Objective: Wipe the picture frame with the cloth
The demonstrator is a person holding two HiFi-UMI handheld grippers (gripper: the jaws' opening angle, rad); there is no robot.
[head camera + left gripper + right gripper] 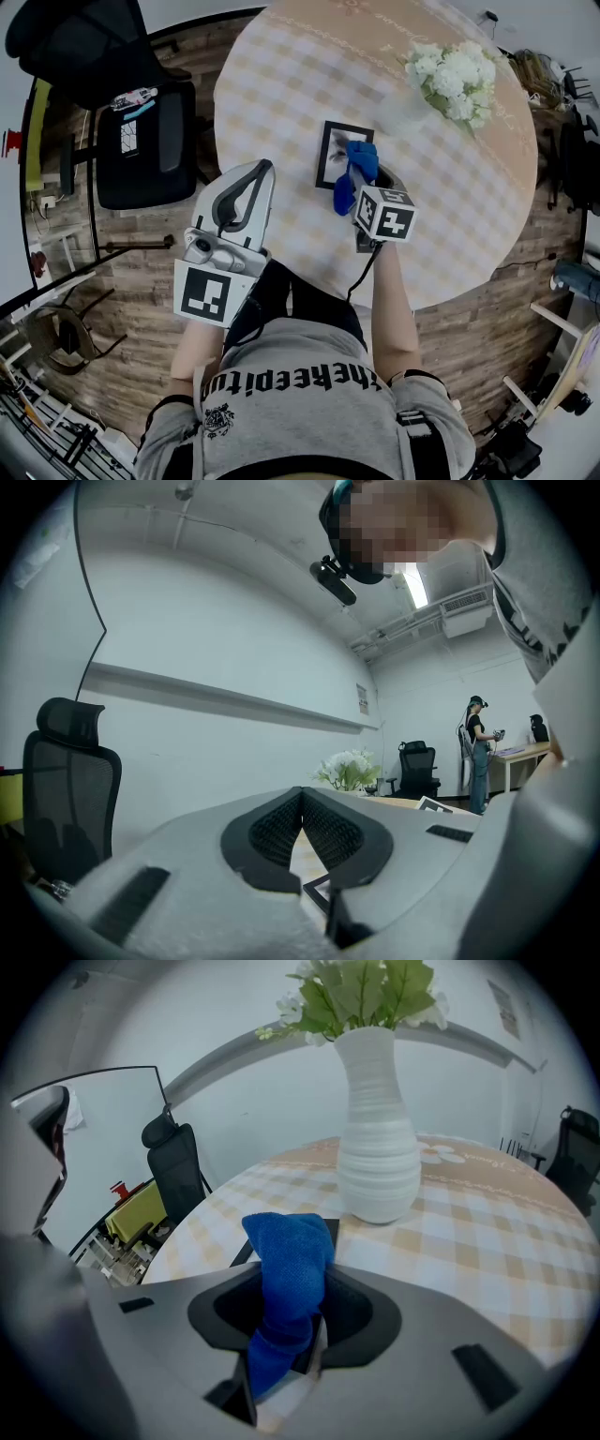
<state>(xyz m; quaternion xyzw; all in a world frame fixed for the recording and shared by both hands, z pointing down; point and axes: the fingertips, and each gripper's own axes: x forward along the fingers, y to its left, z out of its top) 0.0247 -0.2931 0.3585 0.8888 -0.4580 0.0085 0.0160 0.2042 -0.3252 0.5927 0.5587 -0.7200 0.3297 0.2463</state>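
Right gripper view: cloth [286, 1260] is covering most of the frame [330, 1229]; only black strips are showing on either side. It is hiding part of the right gripper's [289, 1288] pads. Top edge is cutting off the flowers [361, 988].

Head view: cloth and marker cube [384, 213] are masking the frame's right side; its image is reading too small to tell. Lens rim is clipping the table's [281, 84] far edge.

Left gripper view: left gripper [302, 799] is blocking the table's near edge, with one frame corner peeking under the pads. A distant person [476, 752] is holding something too small to name.
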